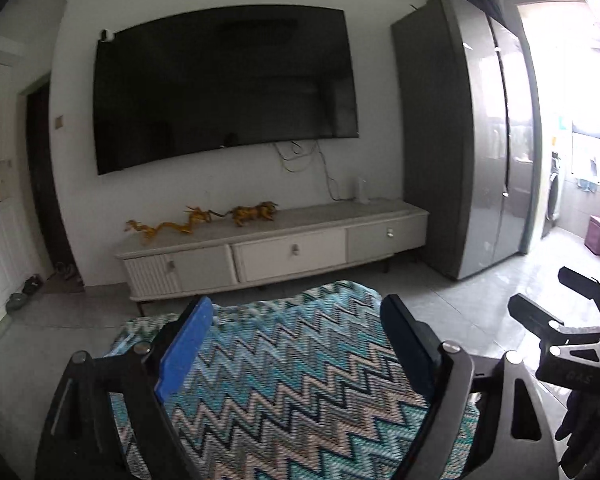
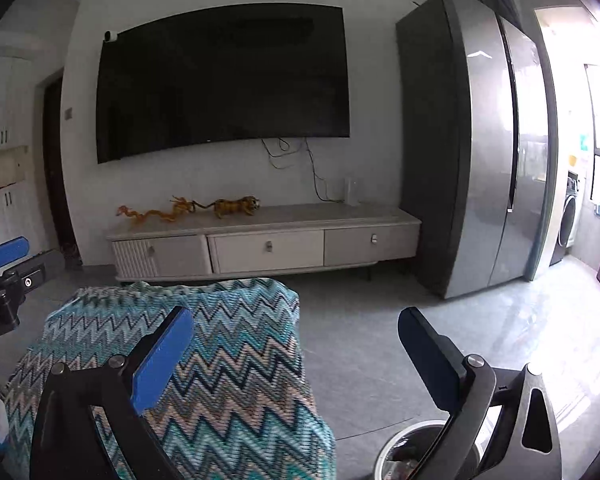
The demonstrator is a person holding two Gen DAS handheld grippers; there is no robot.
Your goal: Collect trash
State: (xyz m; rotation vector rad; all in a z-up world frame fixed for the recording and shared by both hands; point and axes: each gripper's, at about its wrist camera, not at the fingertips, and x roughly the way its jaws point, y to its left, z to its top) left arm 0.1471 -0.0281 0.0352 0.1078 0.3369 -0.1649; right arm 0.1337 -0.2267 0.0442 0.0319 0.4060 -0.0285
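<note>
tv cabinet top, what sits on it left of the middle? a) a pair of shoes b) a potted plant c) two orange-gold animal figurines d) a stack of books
c: two orange-gold animal figurines stand in a row on the low white tv cabinet beneath the wall-mounted television; no books, plant or shoes show on it.

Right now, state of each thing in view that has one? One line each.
left gripper: open, nothing between the jaws
right gripper: open, nothing between the jaws
TV: screen dark, off
TV stand drawers: all shut
fridge: doors shut
trash bin: uncovered, something inside, contents unclear
zigzag cloth: draped flat, nothing on it
</note>
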